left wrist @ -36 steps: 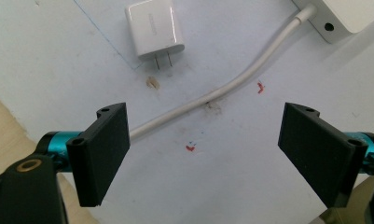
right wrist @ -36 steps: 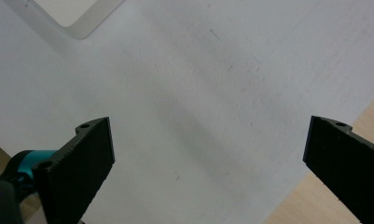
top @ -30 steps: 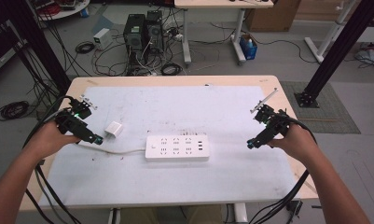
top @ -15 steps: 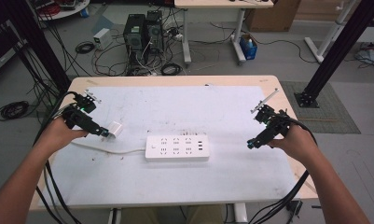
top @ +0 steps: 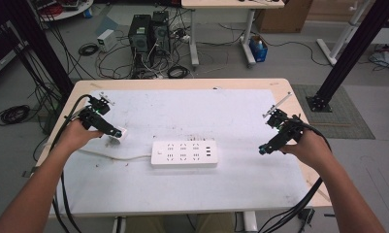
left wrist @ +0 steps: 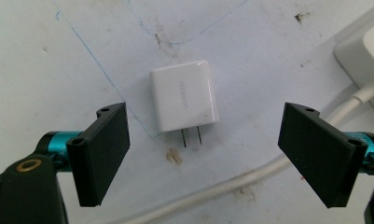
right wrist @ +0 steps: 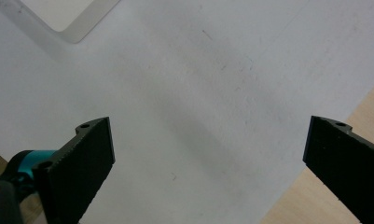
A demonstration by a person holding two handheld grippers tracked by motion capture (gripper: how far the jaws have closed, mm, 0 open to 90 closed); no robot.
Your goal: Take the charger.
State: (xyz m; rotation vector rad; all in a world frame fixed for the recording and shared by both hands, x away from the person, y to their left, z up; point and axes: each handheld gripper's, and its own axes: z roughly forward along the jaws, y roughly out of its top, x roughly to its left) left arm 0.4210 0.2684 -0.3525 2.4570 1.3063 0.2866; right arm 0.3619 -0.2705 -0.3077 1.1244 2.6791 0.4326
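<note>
A small white two-prong charger (left wrist: 184, 101) lies flat on the white mat, prongs pointing toward the camera in the left gripper view. My left gripper (left wrist: 208, 158) hovers just over it, open, jaws wide on either side without touching. From above, the charger (top: 117, 137) sits at the tip of the left gripper (top: 115, 132), left of a white power strip (top: 184, 154) whose cord (top: 115, 157) runs off to the left. My right gripper (top: 265, 148) stands open over bare mat right of the strip; its jaws (right wrist: 208, 163) hold nothing.
The white mat (top: 192, 109) covers a wooden table (top: 308, 191). A corner of the power strip (right wrist: 65, 14) shows at the top left of the right gripper view. Computer towers (top: 147, 31), cables and desk legs stand on the floor beyond the table.
My left gripper has moved right and slightly toward the table's middle, ending right at the charger. The right gripper has held still.
</note>
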